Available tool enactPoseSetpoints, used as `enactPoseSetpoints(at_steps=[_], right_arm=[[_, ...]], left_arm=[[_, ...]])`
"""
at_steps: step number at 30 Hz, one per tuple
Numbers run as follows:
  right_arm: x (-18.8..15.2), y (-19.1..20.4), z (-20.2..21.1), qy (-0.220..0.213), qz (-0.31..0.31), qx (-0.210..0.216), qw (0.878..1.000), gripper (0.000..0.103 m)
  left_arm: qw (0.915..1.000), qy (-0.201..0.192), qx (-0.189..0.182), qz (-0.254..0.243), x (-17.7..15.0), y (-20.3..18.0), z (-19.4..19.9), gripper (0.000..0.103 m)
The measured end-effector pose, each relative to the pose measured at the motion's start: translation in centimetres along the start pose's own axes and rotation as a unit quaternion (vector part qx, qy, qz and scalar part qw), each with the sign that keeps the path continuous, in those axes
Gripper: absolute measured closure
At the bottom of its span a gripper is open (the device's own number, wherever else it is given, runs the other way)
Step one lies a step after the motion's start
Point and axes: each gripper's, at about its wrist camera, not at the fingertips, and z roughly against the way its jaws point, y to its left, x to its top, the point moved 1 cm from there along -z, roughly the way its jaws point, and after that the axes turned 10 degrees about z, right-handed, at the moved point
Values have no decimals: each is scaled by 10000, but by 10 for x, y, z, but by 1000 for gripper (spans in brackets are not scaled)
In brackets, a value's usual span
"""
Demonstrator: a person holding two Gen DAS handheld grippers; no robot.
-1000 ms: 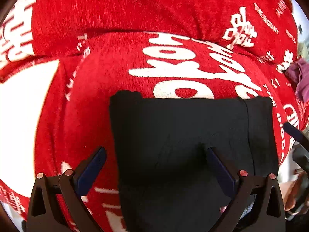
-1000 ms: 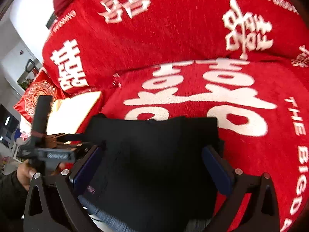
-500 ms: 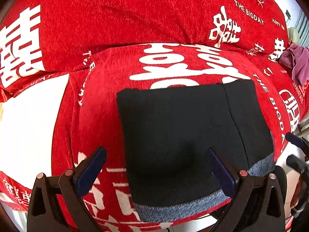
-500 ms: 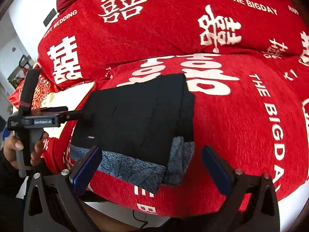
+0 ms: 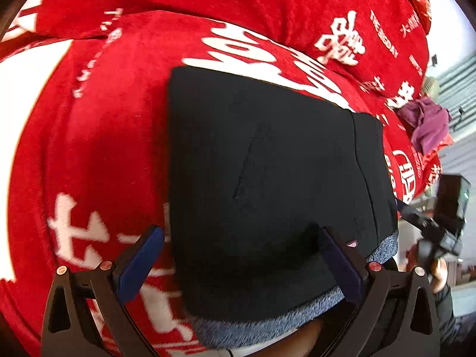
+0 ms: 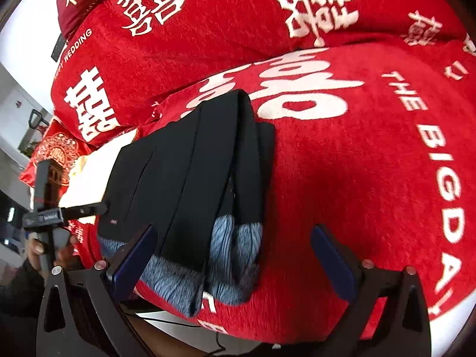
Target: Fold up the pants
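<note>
1. We are holding both the left gripper [image 5: 241,255] and the right gripper [image 6: 233,253] with jaws released, gripping nothing.
2. The folded pants [image 5: 267,184] are lying at the front edge of the red sofa [image 6: 372,163].
3. We are risking the overhanging grey lining dragging the stack off the edge.

folded black pants [image 5: 267,178] lie on the red blanket [image 5: 104,148].

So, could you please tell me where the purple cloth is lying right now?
In the left wrist view, the purple cloth lies at the far right on the red sofa cover, beyond the right edge of the folded black pants.
</note>
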Motion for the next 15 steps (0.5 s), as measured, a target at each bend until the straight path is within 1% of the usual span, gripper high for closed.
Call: enactPoseSetpoints(at_steps=[4,6,7,10,13,15], right_arm=[[7,-6,-33,274,-113,559,9980,0],[12,0,-41,99,-11,762,9970,0],[13,4,-47,121,37,954,9954,0],[16,18,-57,178,314,759,9965,0],[15,17,-64,81,544,818,9951,0],[15,19,-65,94,621,807,9948,0]], left_arm=[[9999,26,-147,22,7,0,-9,0],[9995,73,-314,36,9,4,-12,0],[9992,71,-386,5,9,6,-12,0],[9988,13,-478,-93,10,6,-12,0],[9984,-132,-482,-252,10,3,-15,0],[9982,-205,-503,-235,9,5,-14,0]])
